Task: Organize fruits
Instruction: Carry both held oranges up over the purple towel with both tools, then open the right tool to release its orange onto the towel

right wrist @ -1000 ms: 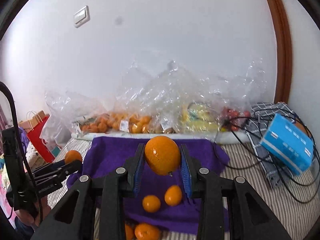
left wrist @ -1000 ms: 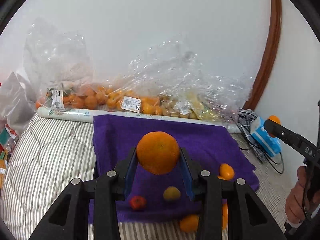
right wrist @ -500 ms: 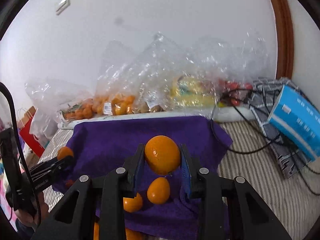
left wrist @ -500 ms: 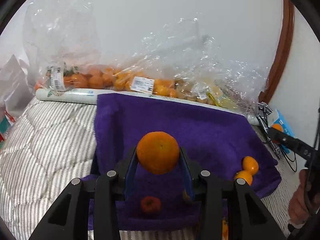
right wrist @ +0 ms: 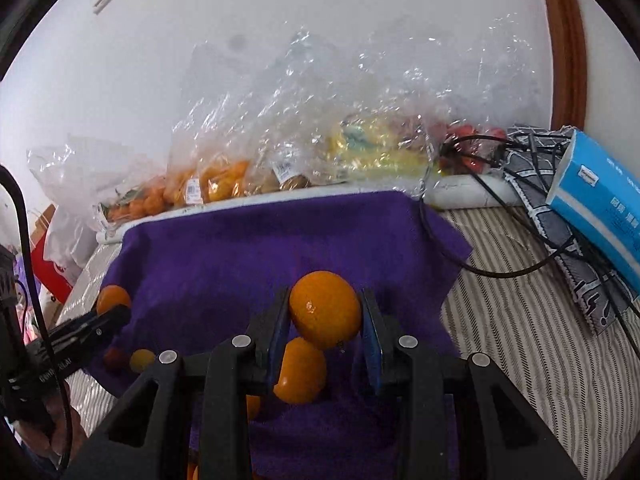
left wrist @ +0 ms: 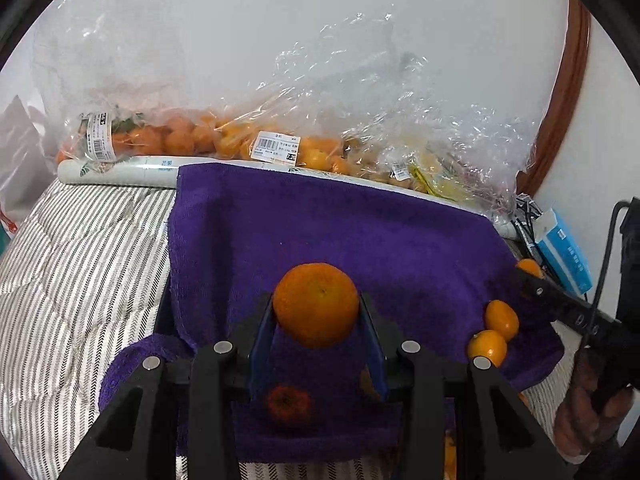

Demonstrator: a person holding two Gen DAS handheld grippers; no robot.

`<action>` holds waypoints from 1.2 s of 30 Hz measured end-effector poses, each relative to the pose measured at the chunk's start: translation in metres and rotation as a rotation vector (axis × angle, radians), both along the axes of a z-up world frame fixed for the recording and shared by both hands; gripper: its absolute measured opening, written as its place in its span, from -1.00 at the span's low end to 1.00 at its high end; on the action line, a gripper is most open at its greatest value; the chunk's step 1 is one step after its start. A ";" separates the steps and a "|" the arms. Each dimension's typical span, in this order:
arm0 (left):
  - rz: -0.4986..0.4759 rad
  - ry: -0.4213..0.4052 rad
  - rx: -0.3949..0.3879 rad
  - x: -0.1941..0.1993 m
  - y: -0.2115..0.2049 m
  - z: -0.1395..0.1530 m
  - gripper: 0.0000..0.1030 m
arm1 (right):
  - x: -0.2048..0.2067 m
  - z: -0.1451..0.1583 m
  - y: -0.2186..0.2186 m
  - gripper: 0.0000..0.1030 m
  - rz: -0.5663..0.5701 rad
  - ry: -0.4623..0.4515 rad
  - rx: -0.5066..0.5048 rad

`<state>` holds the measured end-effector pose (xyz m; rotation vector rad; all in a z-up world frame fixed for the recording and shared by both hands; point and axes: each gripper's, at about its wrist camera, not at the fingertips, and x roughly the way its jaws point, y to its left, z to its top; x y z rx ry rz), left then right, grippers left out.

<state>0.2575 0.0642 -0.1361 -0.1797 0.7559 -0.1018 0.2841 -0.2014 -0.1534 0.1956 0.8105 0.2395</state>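
- Over the purple towel [left wrist: 360, 232], which we take as our landmark, we carry one orange in each gripper.
- Our left gripper [left wrist: 317, 320] is clenched on a round orange [left wrist: 316, 304]; both blue pads press its sides, and it hangs above the towel's near part.
- Our right gripper [right wrist: 325, 320] is clamped just as firmly on a second orange [right wrist: 325, 310], also above the towel's near part.
- Directly below and nearer than the right orange lies a loose orange [right wrist: 300, 372] on the towel; from this view we cannot tell how much clearance there is between them.
- Below the left gripper, a small red fruit [left wrist: 289, 406] sits on the towel's near strip.
- Two small oranges [left wrist: 494, 332] rest at the towel's right edge in the left view, close beside the right gripper's tip.
- Beyond the towel's far edge lie plastic bags [left wrist: 240, 140] of fruit against the wall; a blue tissue pack [right wrist: 600, 208] lies well off its right side on the striped bed [right wrist: 500, 340].
- We judge the coming move to be a set-down, and it turns on what lies straight beneath each gripper: bare towel stretches ahead towards the far edge, while the near strip is crowded.
- Releasing the right orange where it hangs may knock the loose one, so a spot further onto the towel looks safer.
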 end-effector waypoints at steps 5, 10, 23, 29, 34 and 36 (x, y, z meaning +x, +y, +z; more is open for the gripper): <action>-0.001 -0.006 0.017 0.000 -0.001 0.000 -0.24 | -0.001 -0.003 0.005 -0.35 0.011 -0.001 -0.022; 0.006 0.006 0.017 0.001 0.001 -0.002 -0.24 | 0.004 -0.010 0.006 -0.35 0.007 0.029 -0.012; 0.010 0.022 0.025 0.006 0.005 -0.006 -0.24 | 0.004 -0.011 0.009 -0.34 0.012 0.034 -0.021; 0.010 0.025 0.027 0.006 0.004 -0.006 -0.24 | 0.002 -0.009 0.007 -0.34 0.016 0.026 -0.014; 0.010 0.031 0.022 0.006 0.005 -0.007 -0.24 | 0.001 -0.008 0.006 -0.34 0.018 0.022 -0.013; 0.007 0.034 0.022 0.007 0.005 -0.007 -0.24 | 0.000 -0.007 0.007 -0.34 0.018 0.018 -0.015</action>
